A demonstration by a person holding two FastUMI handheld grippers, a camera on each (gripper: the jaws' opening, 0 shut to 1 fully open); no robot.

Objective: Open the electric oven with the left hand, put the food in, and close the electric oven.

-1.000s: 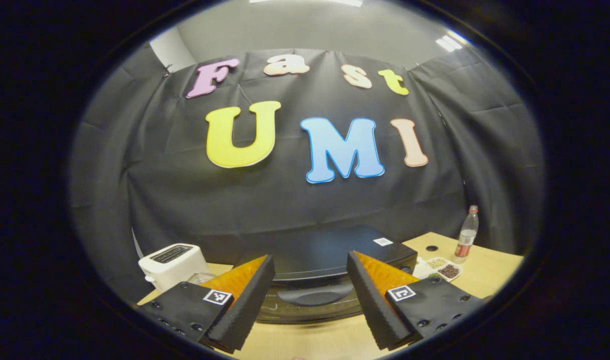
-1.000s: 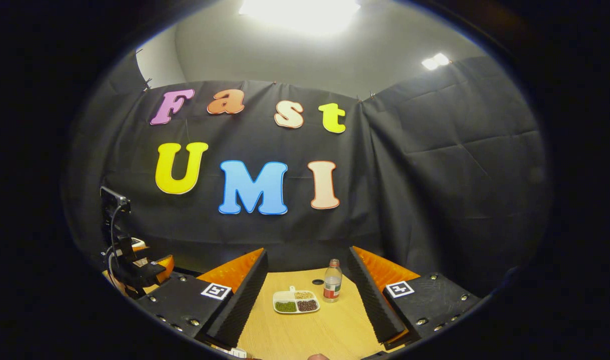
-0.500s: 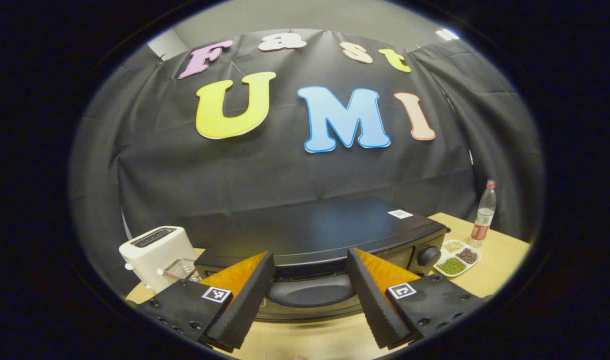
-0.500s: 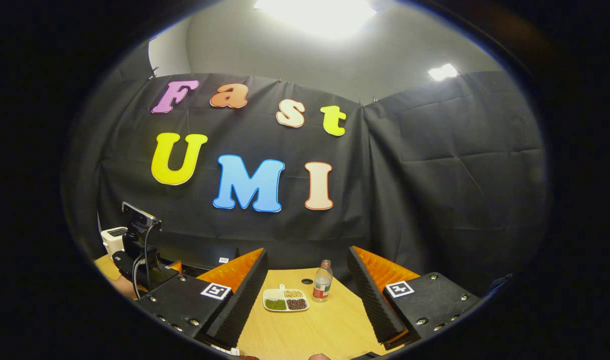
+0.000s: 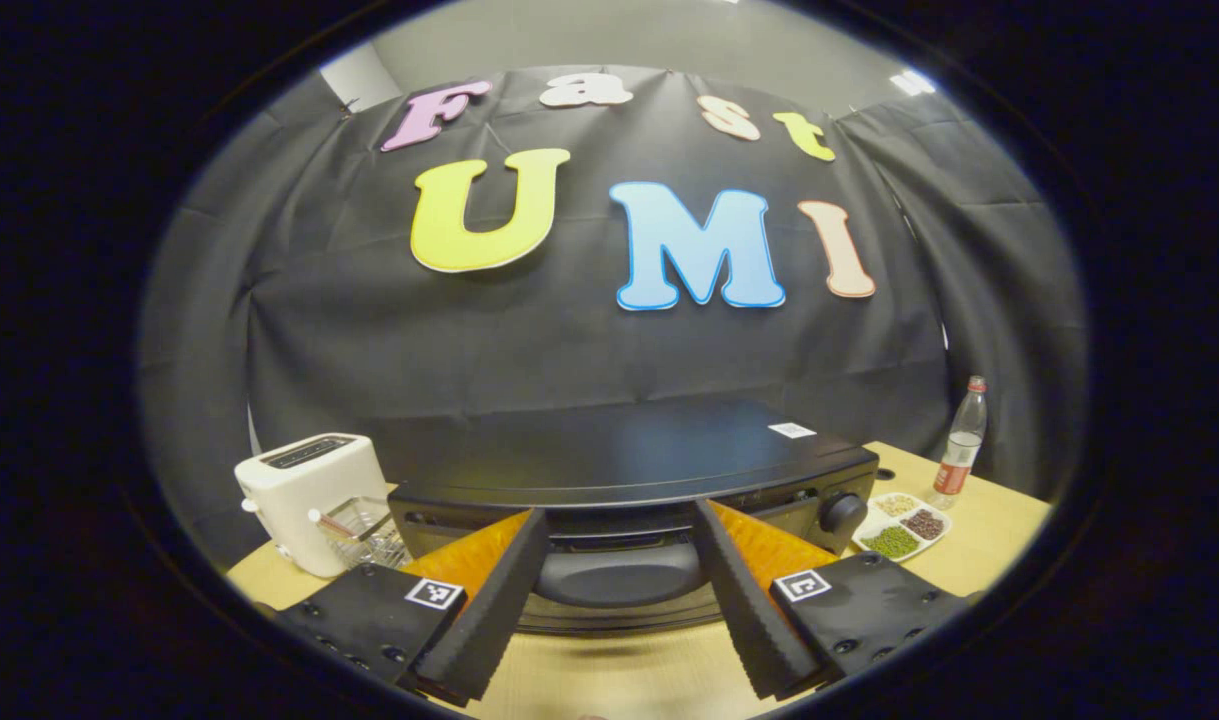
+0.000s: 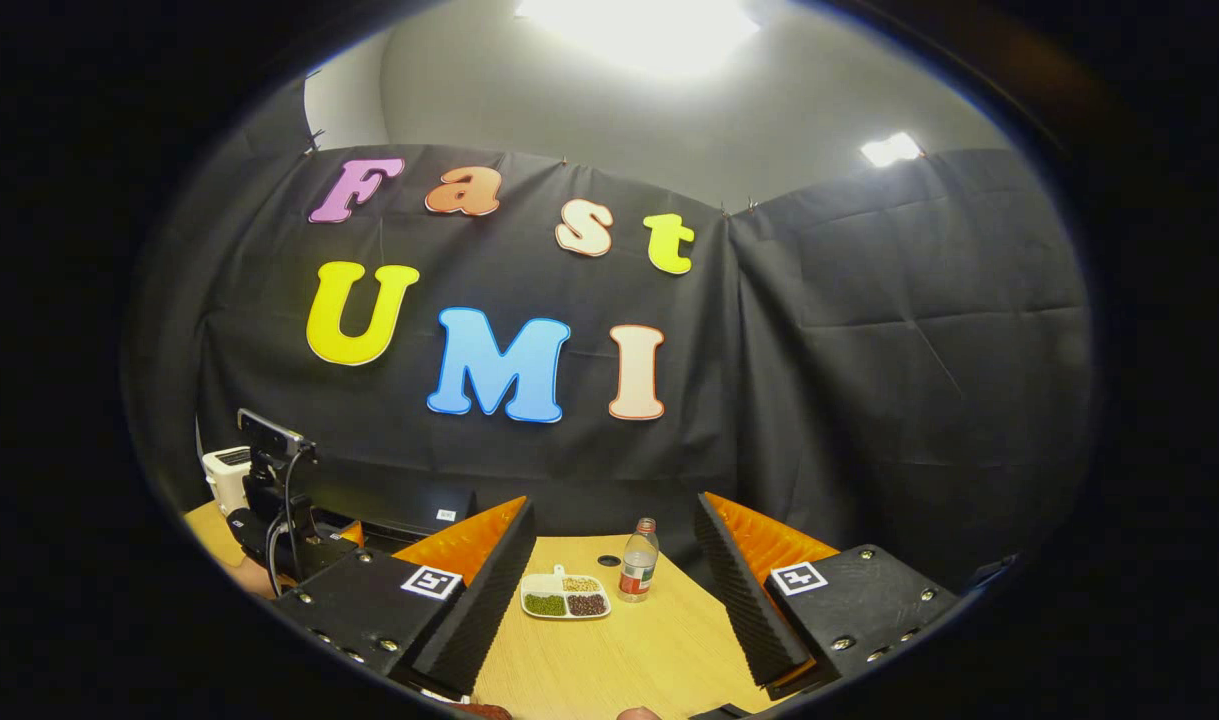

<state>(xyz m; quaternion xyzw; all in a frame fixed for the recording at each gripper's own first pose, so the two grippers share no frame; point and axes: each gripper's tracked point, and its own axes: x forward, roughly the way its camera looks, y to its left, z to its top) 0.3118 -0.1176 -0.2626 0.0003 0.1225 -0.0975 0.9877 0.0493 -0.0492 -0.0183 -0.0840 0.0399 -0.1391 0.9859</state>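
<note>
The black electric oven [image 5: 619, 465] stands shut on the wooden table, straight ahead in the left gripper view. Its curved door handle [image 5: 617, 574] lies between the fingertips of my open left gripper [image 5: 617, 535], whose fingers reach up to the door's front. A white divided plate of beans [image 5: 901, 527] sits right of the oven. In the right gripper view that plate of beans [image 6: 565, 597] lies ahead on the table, beyond my open right gripper [image 6: 614, 520], which holds nothing. The left gripper [image 6: 284, 520] appears at the far left there, in front of the oven [image 6: 409, 505].
A white toaster [image 5: 307, 495] and a small wire rack [image 5: 364, 533] stand left of the oven. A drink bottle [image 5: 959, 450] stands behind the plate, also the bottle [image 6: 637, 572] in the right gripper view. The table [image 6: 649, 650] has a round hole [image 6: 609, 560] near the back.
My left gripper has closed in on the oven, so the door handle now sits between its fingers. The right gripper has turned slightly; plate and bottle have shifted a little left.
</note>
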